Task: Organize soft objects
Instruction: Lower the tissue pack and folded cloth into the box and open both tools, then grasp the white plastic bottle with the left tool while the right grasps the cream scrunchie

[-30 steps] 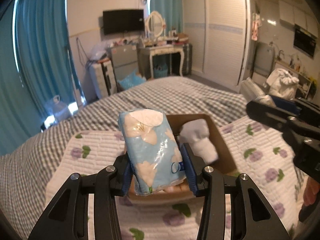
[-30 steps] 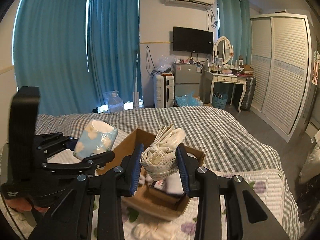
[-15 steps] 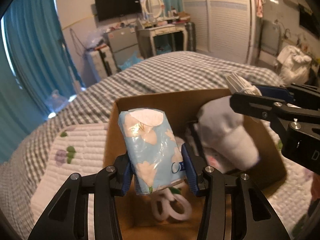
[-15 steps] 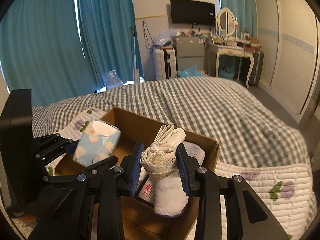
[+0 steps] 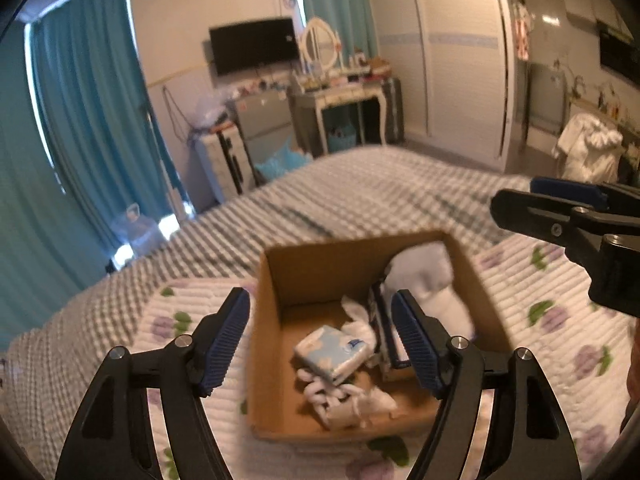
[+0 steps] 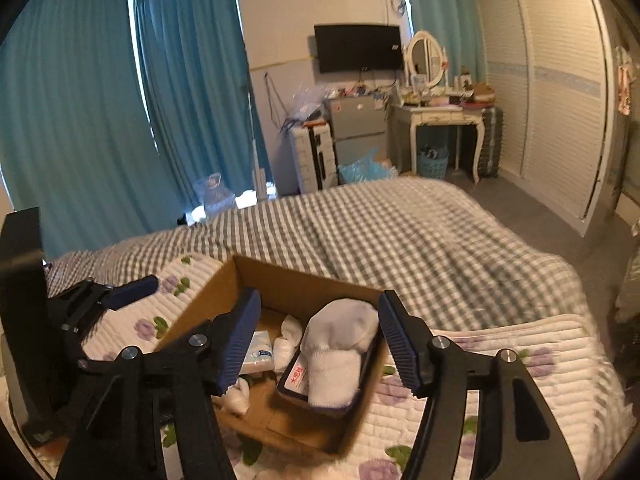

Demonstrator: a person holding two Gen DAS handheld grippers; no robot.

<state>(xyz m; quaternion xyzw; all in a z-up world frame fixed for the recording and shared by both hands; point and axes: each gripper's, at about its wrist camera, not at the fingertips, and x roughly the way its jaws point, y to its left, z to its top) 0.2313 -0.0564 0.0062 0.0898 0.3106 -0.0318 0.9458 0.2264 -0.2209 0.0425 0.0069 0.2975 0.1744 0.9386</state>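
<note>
A cardboard box (image 5: 267, 320) (image 6: 304, 278) sits on the quilted bed cover. My left gripper (image 5: 320, 312) hovers over it with its jaws opening and nothing between them. Below it, a light blue tissue pack (image 5: 332, 354) (image 6: 258, 354) lies on the box floor among white knotted cloth (image 5: 340, 398). My right gripper (image 6: 318, 312), jaws opening too, holds nothing. Under it, a rolled white sock bundle (image 6: 340, 344) (image 5: 432, 280) rests on a flat pack at the box's right side. Each view shows the other gripper (image 5: 540, 200) (image 6: 120, 300) at its edge.
The box rests on a white quilt with purple flowers (image 5: 552, 320) spread over a grey checked bedspread (image 6: 400, 232). Teal curtains (image 6: 80, 100) hang at the left. A dressing table (image 6: 440, 116), a small fridge and a white wardrobe (image 6: 560, 80) stand beyond the bed.
Both grippers have let go: the tissue pack and the white bundle now lie in the box. Both pairs of jaws have spread, and both grippers have drawn back from the box.
</note>
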